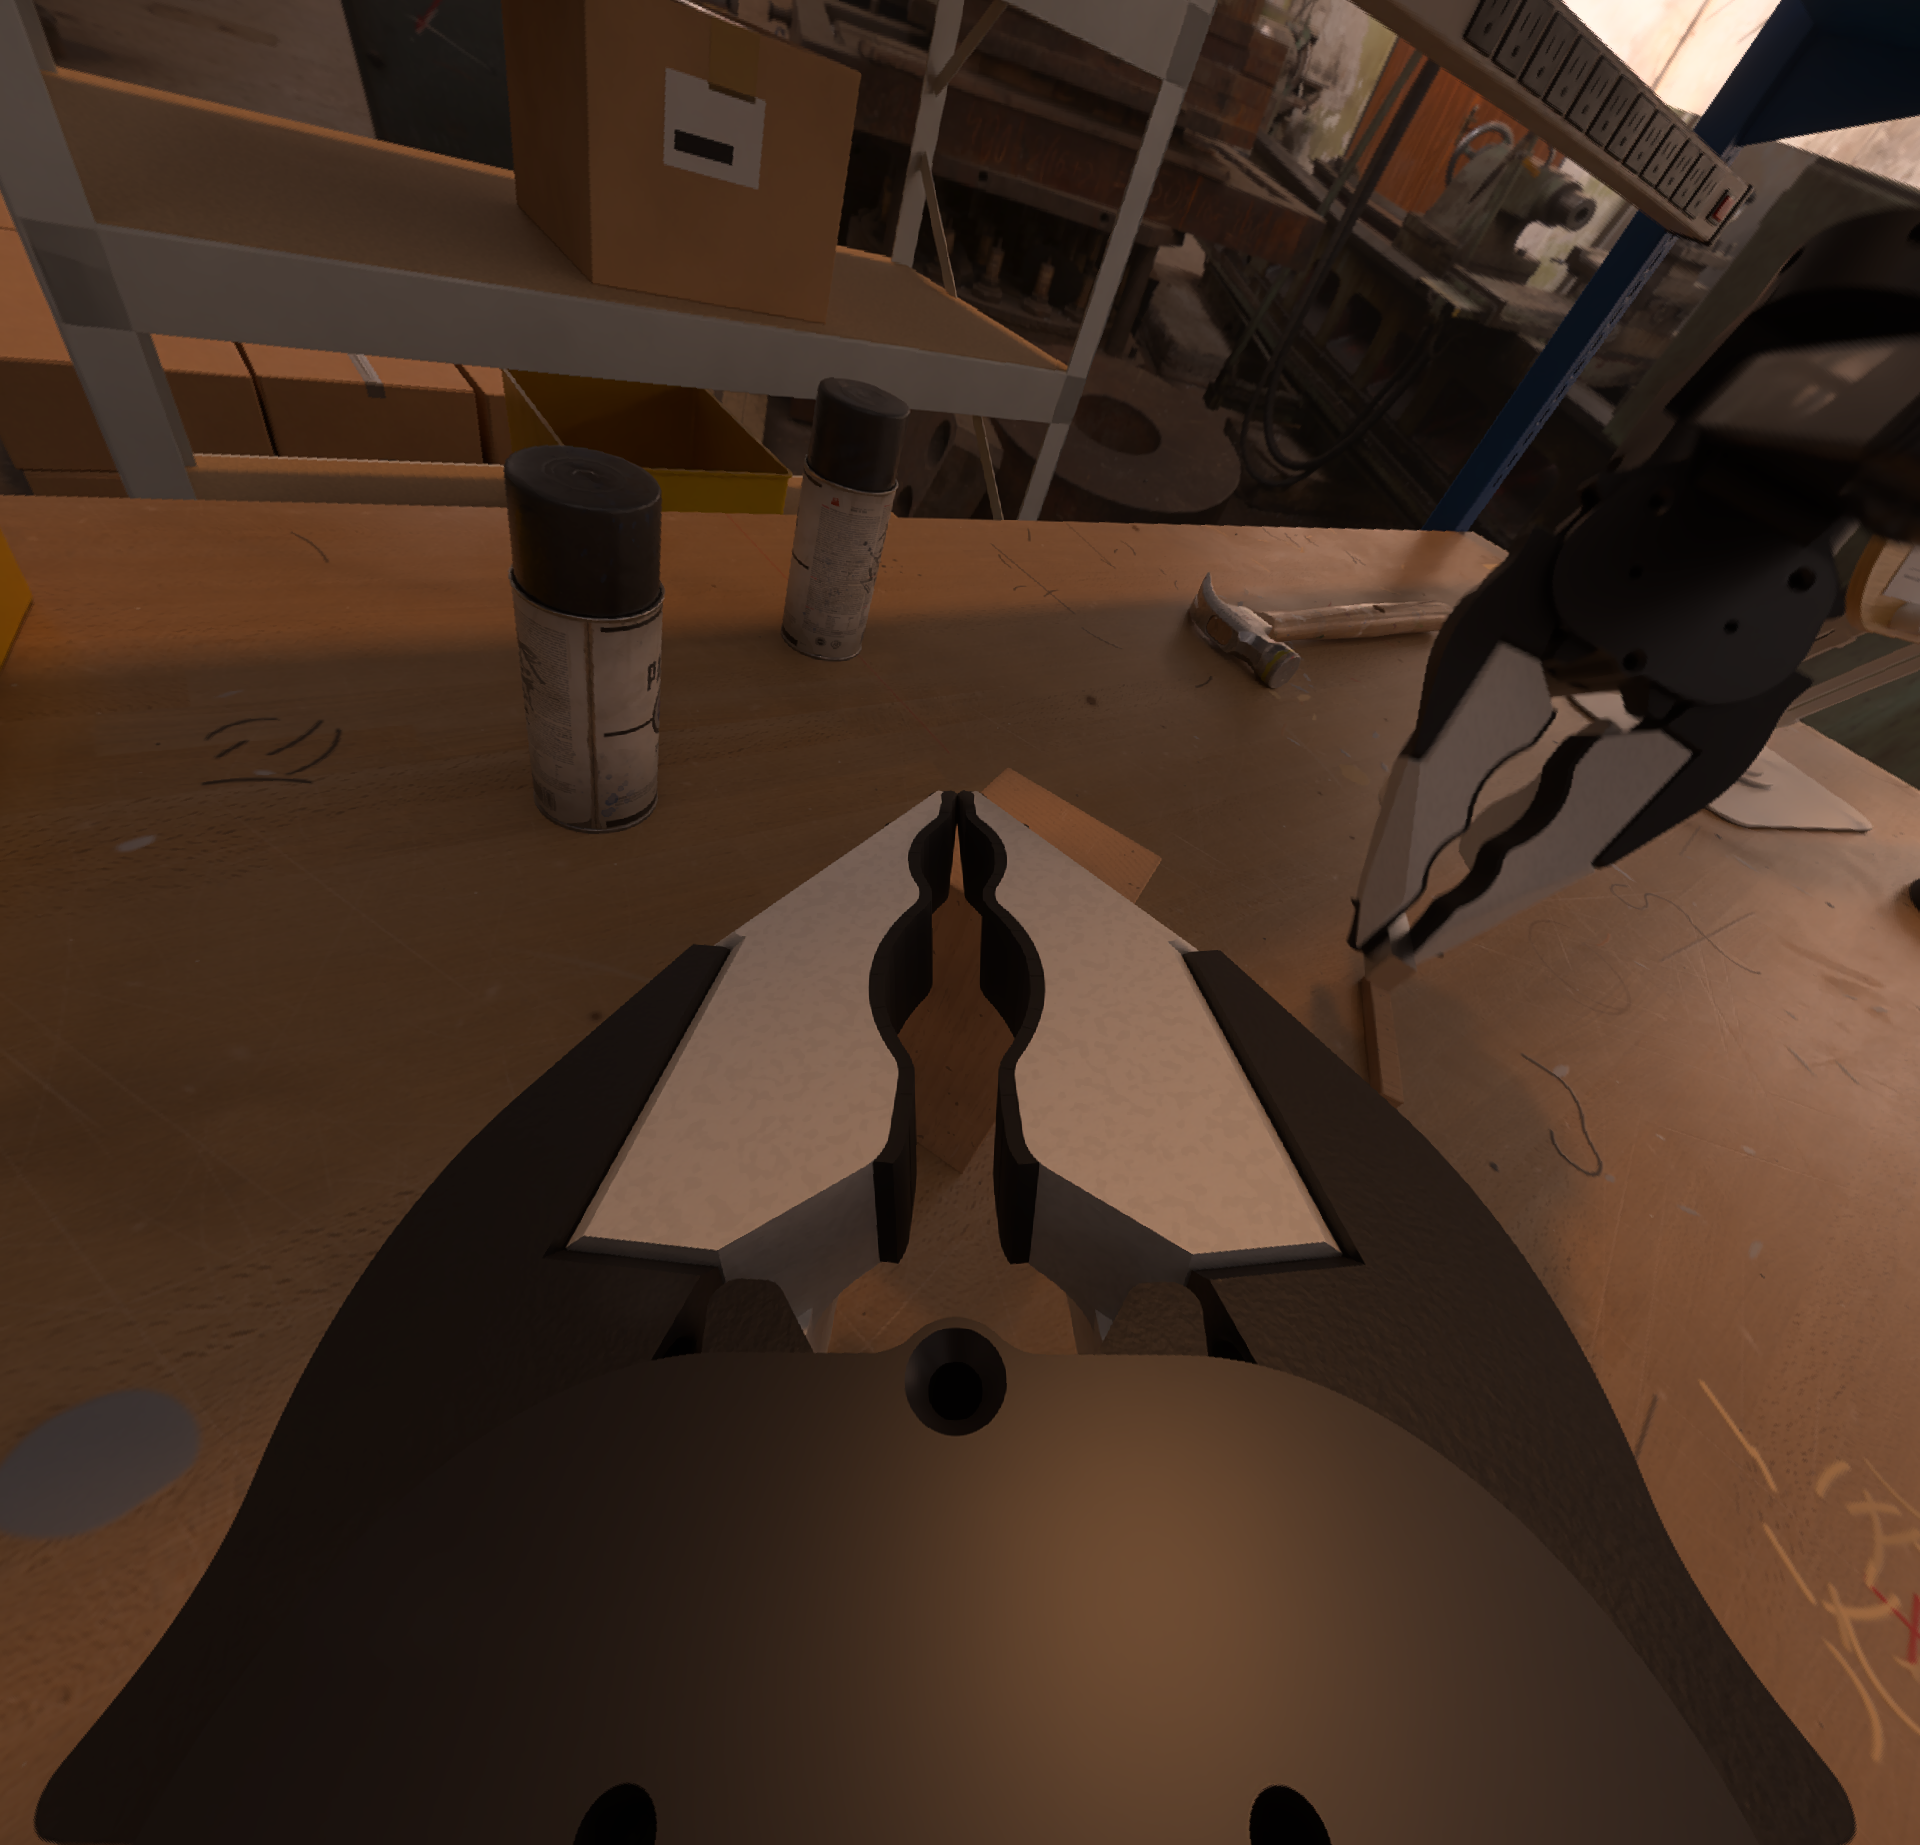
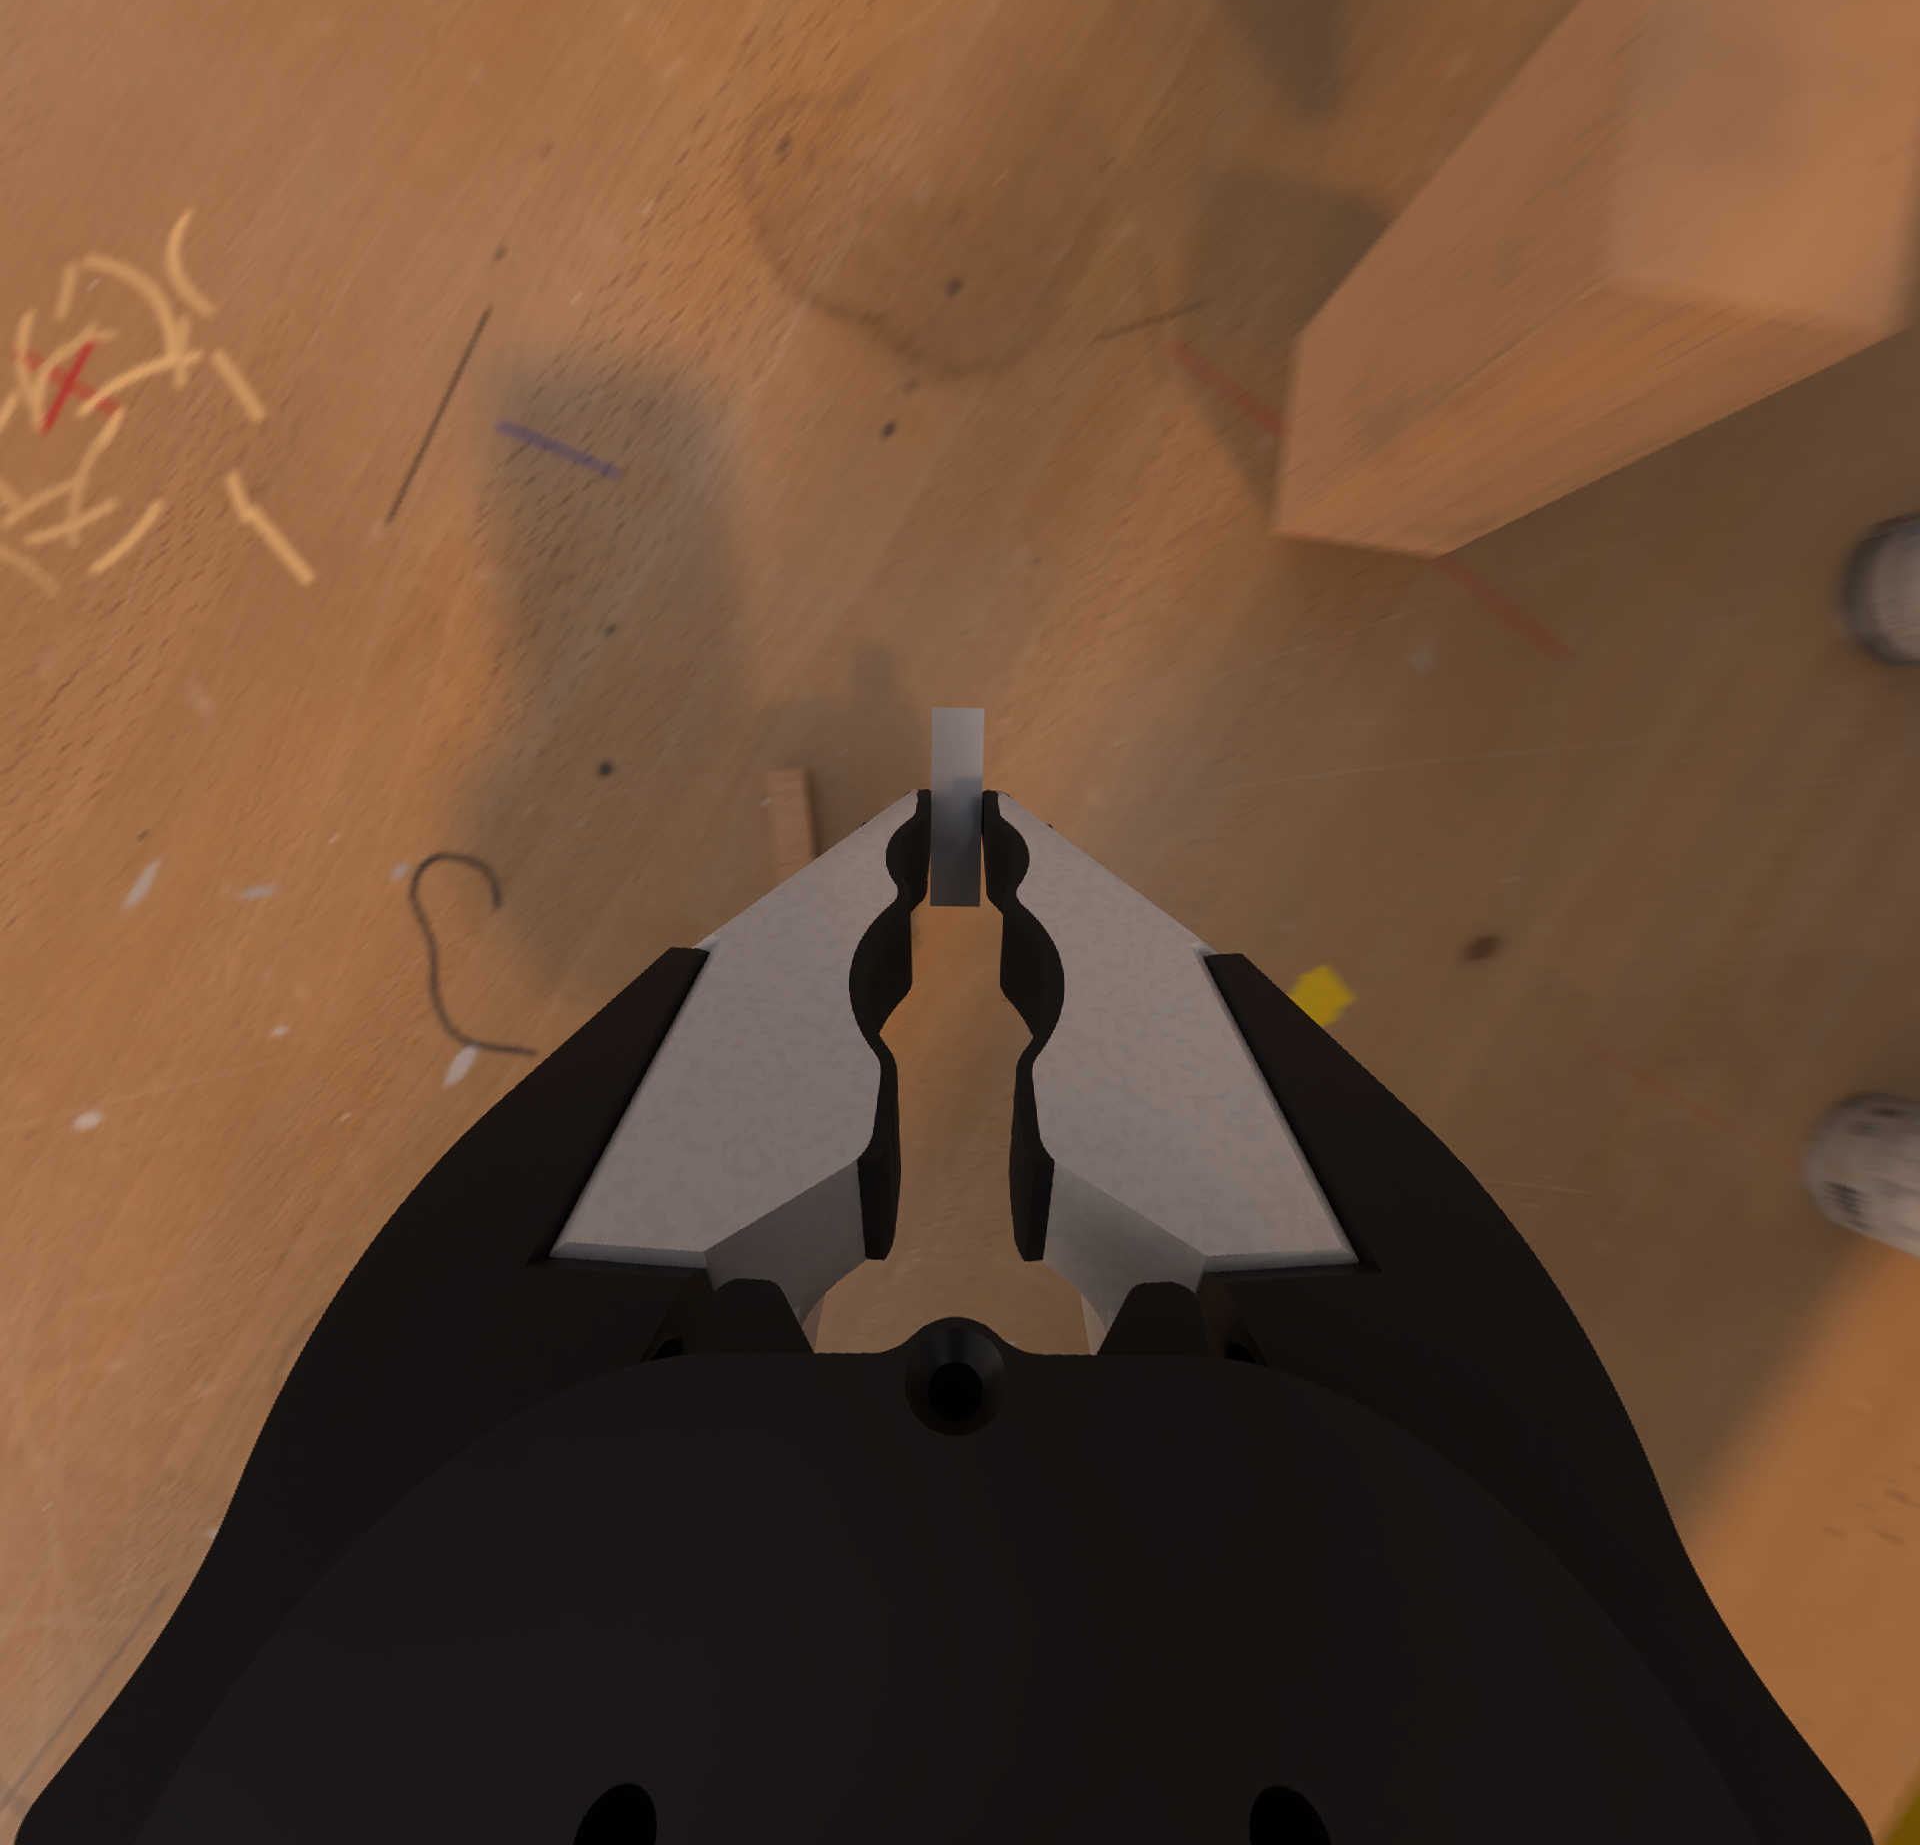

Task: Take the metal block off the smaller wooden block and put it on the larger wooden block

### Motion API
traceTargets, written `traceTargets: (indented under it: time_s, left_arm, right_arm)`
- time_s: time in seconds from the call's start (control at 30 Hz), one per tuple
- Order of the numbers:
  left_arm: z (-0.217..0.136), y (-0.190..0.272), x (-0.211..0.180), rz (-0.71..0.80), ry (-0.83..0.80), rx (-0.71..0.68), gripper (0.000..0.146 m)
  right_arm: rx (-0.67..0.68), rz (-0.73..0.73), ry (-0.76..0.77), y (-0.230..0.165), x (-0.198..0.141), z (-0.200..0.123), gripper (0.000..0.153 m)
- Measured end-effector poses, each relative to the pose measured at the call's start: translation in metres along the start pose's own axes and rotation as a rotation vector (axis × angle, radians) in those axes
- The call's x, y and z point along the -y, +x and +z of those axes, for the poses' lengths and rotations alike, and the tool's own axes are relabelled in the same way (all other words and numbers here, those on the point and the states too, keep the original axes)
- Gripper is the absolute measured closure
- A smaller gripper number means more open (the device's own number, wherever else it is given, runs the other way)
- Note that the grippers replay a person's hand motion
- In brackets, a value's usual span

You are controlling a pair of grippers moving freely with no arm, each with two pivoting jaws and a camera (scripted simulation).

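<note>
My right gripper (image 2: pixel 956 798) is shut on the small grey metal block (image 2: pixel 957 756), which sticks out past the fingertips, and holds it above the workbench. The smaller wooden block (image 2: pixel 792 819) shows as a thin strip just left of the fingertips, below them. The larger wooden block (image 2: pixel 1579 268) lies at the upper right. In the left wrist view the right gripper (image 1: pixel 1387 943) hangs just above the smaller wooden block (image 1: pixel 1377 1037). My left gripper (image 1: pixel 956 803) is shut and empty over the larger wooden block (image 1: pixel 1091 845).
Two spray cans (image 1: pixel 592 642) (image 1: pixel 847 517) stand on the workbench (image 1: pixel 312 964) beyond the left gripper. A hammer (image 1: pixel 1278 632) lies at the back right. A shelf with a cardboard box (image 1: pixel 675 122) and a yellow bin (image 1: pixel 675 445) stands behind.
</note>
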State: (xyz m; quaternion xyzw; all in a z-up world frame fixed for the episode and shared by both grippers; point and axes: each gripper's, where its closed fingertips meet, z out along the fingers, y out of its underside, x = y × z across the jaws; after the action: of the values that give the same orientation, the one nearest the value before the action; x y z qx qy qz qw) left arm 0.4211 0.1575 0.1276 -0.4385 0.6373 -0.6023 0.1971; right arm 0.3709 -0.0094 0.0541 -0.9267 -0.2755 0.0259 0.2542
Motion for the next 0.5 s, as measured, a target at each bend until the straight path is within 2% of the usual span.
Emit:
traceTargets:
  time_s: [0.23,0.33,0.5]
  left_arm:
    - [0.003,0.003,-0.001,0.002,-0.007,-0.009,0.146]
    - [0.004,0.004,-0.001,0.002,-0.005,-0.012,0.146]
    - [0.003,0.004,0.001,0.001,0.001,-0.016,0.146]
  right_arm:
    - [-0.215,-0.027,0.114,0.069,0.066,-0.026,0.144]
    - [-0.245,-0.039,0.150,0.091,0.093,-0.028,0.144]
    - [-0.255,-0.037,0.064,0.113,0.099,-0.006,0.144]
